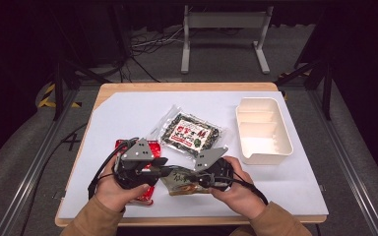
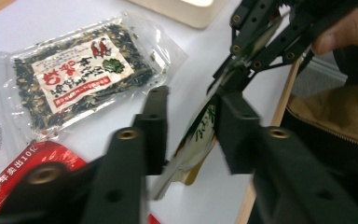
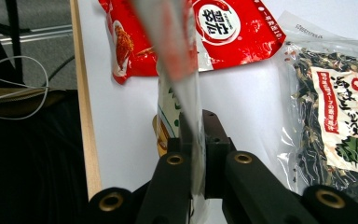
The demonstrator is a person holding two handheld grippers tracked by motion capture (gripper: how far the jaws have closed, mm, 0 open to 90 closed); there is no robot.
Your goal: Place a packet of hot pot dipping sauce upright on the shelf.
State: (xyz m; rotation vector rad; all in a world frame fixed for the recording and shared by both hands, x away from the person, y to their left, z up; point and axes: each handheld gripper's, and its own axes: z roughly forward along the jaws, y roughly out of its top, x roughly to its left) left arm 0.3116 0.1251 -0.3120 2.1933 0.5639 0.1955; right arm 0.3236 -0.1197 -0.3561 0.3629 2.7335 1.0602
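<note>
We find the right gripper (image 3: 195, 128) pinching the near edge of a green-and-white packet (image 1: 184, 181), its jaws pressed tight on the film. The packet stands on edge above the table (image 1: 128, 105), running from those jaws to the left gripper (image 2: 191, 128). There the jaws stand apart with the packet's far end between them; we cannot tell if either pad touches it. Beyond lie a red packet (image 3: 223, 32), a seaweed bag (image 1: 192, 133) and a white tray (image 1: 263, 130).

The white table (image 1: 128, 113) is evenly lit from above against dark surroundings, while the near jaws and the held packet (image 3: 179, 60) are blurred in both gripper views.
</note>
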